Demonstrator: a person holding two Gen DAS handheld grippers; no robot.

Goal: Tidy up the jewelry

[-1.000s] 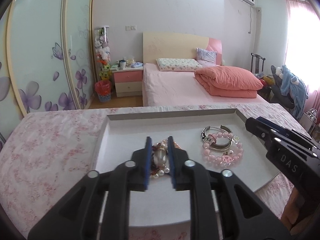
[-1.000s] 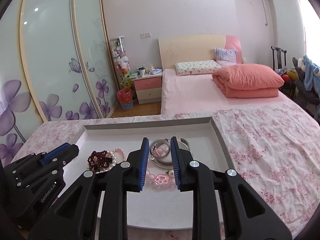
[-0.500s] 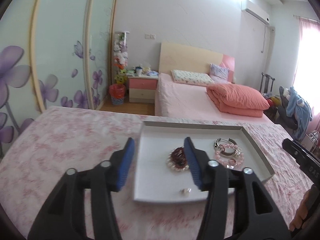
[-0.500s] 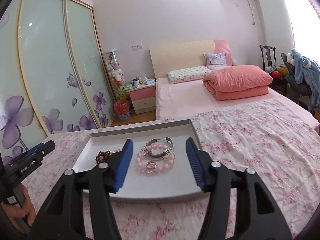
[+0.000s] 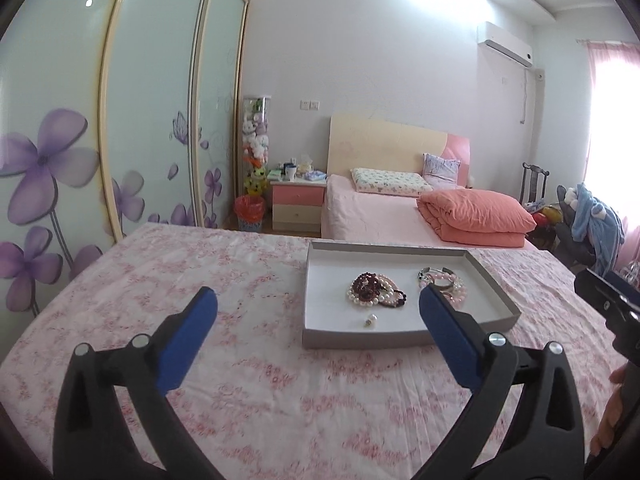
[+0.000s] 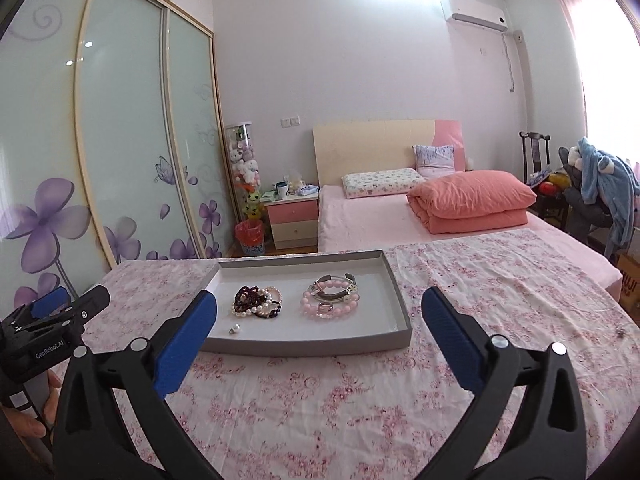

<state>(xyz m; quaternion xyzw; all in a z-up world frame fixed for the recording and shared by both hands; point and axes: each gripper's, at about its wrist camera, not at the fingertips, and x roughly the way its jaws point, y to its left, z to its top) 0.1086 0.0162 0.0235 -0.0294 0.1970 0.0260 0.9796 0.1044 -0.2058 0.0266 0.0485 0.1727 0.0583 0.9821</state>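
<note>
Nearest the cameras, both grippers stand clear of the work. The left gripper has its jaws spread as wide as they go, having just been opening, and nothing lies between its blue pads; the right gripper is the same, jaws just opened wide and empty. Both hang over the flowered pink cloth, short of the tray.

Just beyond them sits the shallow grey tray, flat on the cloth. Near its front wall, toward the left, lies a small loose pearl piece, apart from everything else. Farther in on the left is a heap of dark red beads and pearl strands, tangled together. To the right of that heap, and apart from it, lies a pink bead bracelet with a metal bangle resting on its far side and what looks like a ring on its near part. At the far right of the cloth, well away from the tray, a small dark speck shows; I cannot tell whether it is jewelry.

By my judgement the placing step is over: the pieces lie in two groups inside the tray and both hands are free. If anything is left, it is the stray pearl piece, which calls for a low, narrow pinch from the left side, and a check of that speck on the cloth.
</note>
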